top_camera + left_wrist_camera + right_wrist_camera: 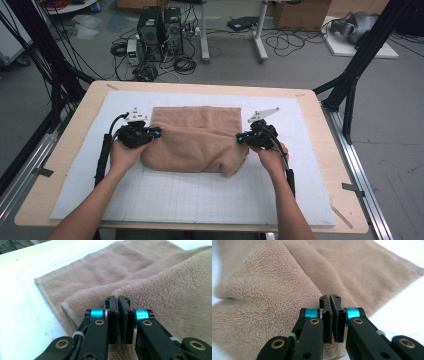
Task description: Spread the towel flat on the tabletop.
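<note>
Broadly, the table [65,150] carries a white mat [200,195], and the tan towel [195,135] lies across its middle, long axis left to right between the hands. Its near edge is lifted, pinched at each end: left gripper [117,301] and right gripper [330,300] both clamp towel cloth, the far half lying flat ahead.

A robotics lab or research workspace. A wooden table [70,145] topped with a white gridded mat [200,195] stands inside a black metal frame [360,55], on a grey floor. Beyond it sit two black computer towers [160,32] amid tangled cables [185,62], the legs of a white desk [257,35] and cardboard boxes [300,14].
</note>
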The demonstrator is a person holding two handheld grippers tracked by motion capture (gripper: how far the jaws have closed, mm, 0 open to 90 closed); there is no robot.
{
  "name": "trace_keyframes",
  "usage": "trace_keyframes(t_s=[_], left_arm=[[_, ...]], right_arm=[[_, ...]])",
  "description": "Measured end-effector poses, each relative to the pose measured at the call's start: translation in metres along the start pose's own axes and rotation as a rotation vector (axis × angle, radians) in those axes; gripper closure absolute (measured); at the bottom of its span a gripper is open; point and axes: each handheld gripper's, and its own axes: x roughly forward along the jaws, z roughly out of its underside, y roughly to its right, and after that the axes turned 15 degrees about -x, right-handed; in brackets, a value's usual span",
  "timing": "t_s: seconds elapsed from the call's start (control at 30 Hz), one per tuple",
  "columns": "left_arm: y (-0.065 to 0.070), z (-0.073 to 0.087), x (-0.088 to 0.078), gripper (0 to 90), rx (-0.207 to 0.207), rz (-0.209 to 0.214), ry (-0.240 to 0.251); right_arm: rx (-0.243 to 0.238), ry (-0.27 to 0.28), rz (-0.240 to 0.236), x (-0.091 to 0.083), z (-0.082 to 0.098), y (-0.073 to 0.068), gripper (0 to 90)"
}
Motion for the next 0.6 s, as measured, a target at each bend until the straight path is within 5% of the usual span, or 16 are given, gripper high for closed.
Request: trace_keyframes(t_s=[0.1, 0.2, 0.37, 0.6], left_arm=[[-0.008, 0.006, 0.017, 85.8, -0.026, -0.012, -0.053], [-0.007, 0.006, 0.019, 85.0, -0.029, -0.012, -0.041], [-0.002, 0.003, 0.002, 72.9, 0.002, 0.001, -0.023], [0.006, 0.001, -0.028, 66.5, 0.054, 0.047, 0.01]], right_arm=[[0.049, -0.023, -0.016, 0.017, 0.008, 0.008, 88.7], [0.061, -0.034, -0.026, 0.024, 0.01, 0.007, 88.3], [0.026, -0.013, 0.022, 0.005, 0.002, 0.0, 76.1], [0.002, 0.05, 0.012, -0.02, -0.005, -0.014, 65.9]])
